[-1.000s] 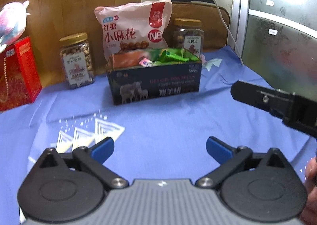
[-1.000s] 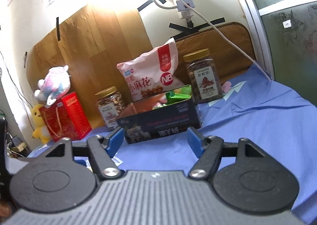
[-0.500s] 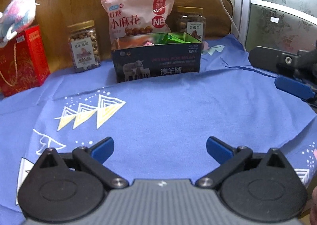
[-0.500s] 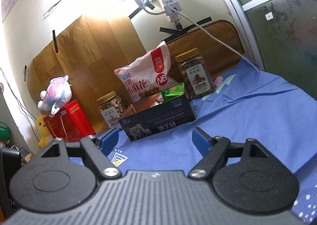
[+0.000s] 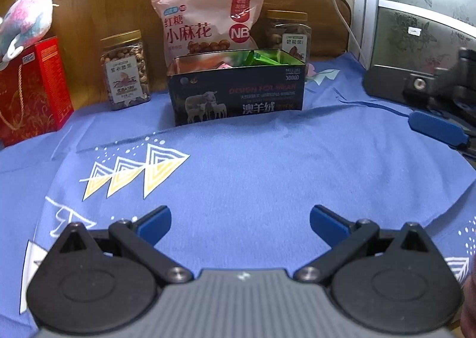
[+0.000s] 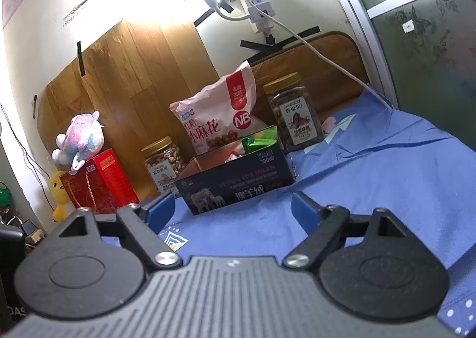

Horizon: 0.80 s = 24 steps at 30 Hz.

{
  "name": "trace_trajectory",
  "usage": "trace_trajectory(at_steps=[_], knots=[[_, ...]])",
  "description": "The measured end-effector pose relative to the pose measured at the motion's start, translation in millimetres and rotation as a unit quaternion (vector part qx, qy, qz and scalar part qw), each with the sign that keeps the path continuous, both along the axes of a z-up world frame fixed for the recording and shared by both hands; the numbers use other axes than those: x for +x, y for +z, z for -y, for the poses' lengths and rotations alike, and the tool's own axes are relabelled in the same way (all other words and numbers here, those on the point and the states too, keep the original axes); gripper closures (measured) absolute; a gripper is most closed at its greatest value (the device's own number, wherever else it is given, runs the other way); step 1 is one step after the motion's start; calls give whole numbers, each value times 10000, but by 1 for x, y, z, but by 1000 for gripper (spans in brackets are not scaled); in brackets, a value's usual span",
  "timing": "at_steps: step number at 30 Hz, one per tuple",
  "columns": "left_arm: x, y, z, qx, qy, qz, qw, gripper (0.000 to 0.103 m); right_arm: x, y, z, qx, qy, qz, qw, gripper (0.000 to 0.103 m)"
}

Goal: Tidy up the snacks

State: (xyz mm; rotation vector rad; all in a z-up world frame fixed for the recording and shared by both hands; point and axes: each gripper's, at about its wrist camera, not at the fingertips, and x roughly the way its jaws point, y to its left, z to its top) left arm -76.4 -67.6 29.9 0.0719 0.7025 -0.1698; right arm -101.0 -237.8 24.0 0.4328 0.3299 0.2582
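- Both views sit farther back from the tin box point(image 5: 236, 91) than a second ago, so more blue cloth point(image 5: 253, 165) lies before it.
- Left tool point(image 5: 240, 220) hangs with jaws apart, empty.
- Right tool point(image 6: 233, 210) is opening, nothing between its jaws.
- Wrapped snacks point(image 5: 261, 58) lie inside the box; the snack bag point(image 5: 208, 23) leans just behind it, a jar point(image 5: 125, 69) on either side.
- Risk, as I judge it: reaching over the box could tip the bag, or snag loose cloth and drag the box.
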Motion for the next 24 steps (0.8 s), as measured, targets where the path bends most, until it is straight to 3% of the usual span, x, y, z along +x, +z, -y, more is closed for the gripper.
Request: trace_trajectory(at_steps=[15, 24], knots=[[30, -1, 1, 107, -17, -80, 9999, 0, 34, -13, 2, 117, 88, -356, 9993, 14], [25, 6, -3, 487, 118, 290, 9983, 0, 28, -2, 1, 230, 113, -219, 9994, 13]])
